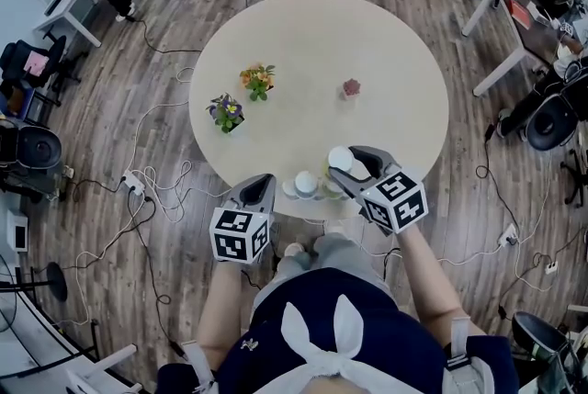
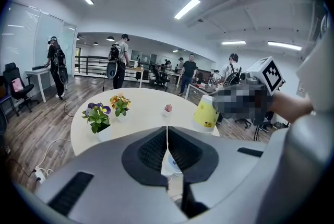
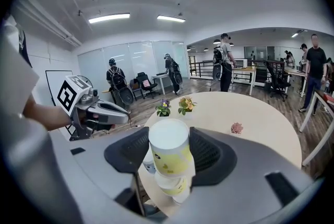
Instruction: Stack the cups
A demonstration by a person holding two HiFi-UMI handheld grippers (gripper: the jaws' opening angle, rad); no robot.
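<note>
One yellow cup [image 3: 169, 152], upside down, clamped in the right gripper [image 1: 353, 165] above other cups [image 1: 305, 185] on the tabletop [image 1: 322, 61]; left gripper [image 2: 167, 135] closed, empty.

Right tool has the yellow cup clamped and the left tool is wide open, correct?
Not quite. The left tool is shut, its jaws together with nothing between them, as the left gripper view shows. The right tool does have the yellow cup clamped.

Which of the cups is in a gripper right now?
The upturned yellow cup, between the fingers of the right gripper. The other cups, including the white cup, stand on the table near its front edge.
</note>
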